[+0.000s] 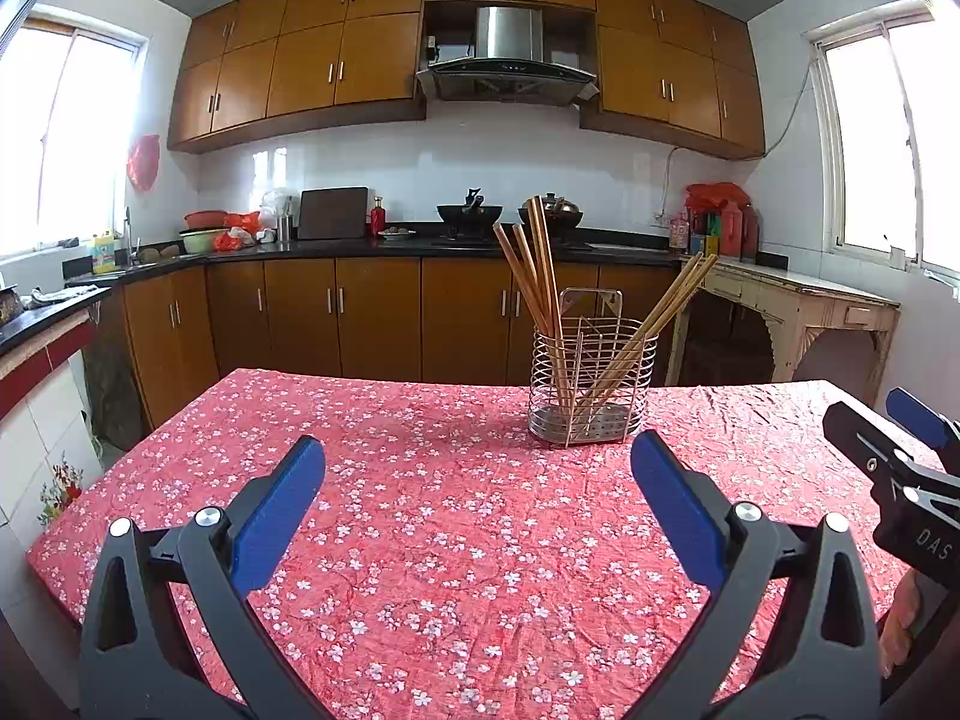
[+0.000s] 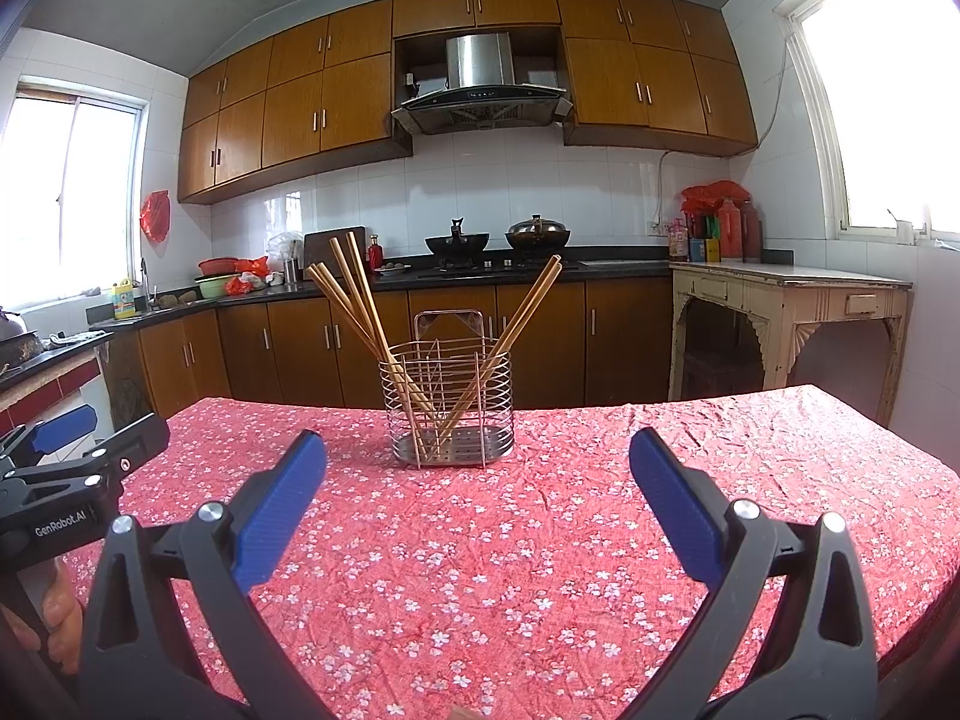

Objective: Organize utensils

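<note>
the left gripper (image 1: 477,468) hovers low over the red floral tablecloth (image 1: 420,540), its blue fingers (image 1: 279,510) spread wide with nothing between them. from it, the wire utensil holder (image 1: 591,384) stands upright on the cloth at about one o'clock, well apart from the fingertips. wooden chopsticks (image 1: 540,264) lean out of the holder in two bunches, one tilting toward eleven o'clock, the other toward one o'clock. the right gripper (image 2: 477,468) is likewise spread wide and empty; in its view the holder (image 2: 447,402) sits near twelve o'clock. behind the table run brown cabinets (image 2: 300,348) and a dark countertop (image 2: 420,276) carrying two woks.
</note>
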Action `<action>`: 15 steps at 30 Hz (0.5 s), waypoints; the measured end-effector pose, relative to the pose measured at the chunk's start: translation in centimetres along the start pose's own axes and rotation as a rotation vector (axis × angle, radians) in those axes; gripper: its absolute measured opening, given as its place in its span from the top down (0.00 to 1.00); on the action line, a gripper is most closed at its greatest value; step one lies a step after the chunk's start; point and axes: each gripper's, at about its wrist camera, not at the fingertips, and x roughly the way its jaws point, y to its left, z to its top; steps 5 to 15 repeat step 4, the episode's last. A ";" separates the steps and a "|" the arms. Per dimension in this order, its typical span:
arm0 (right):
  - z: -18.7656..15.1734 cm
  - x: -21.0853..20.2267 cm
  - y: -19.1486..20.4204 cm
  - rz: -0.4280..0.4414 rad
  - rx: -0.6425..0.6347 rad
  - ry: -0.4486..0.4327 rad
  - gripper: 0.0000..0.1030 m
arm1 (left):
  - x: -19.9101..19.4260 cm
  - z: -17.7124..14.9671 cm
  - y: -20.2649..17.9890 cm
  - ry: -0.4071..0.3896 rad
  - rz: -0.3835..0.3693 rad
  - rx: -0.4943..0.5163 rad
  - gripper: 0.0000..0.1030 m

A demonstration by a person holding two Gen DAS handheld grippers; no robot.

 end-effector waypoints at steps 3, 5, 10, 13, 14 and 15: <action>0.0 0.0 0.0 -0.001 0.001 0.001 0.04 | 0.1 0.1 0.0 0.003 -0.001 -0.001 0.02; 0.0 0.0 0.0 -0.001 0.001 0.001 0.04 | 0.1 0.0 0.1 0.003 -0.002 -0.001 0.02; 0.0 0.0 0.0 -0.001 0.001 0.001 0.04 | 0.1 0.0 0.1 0.003 -0.002 -0.001 0.02; 0.0 0.0 0.0 -0.001 0.001 0.001 0.04 | 0.1 0.0 0.1 0.003 -0.002 -0.001 0.02; 0.0 0.0 0.0 -0.001 0.001 0.001 0.04 | 0.1 0.0 0.1 0.003 -0.002 -0.001 0.02; 0.0 0.0 0.0 -0.001 0.001 0.001 0.04 | 0.1 0.0 0.1 0.003 -0.002 -0.001 0.02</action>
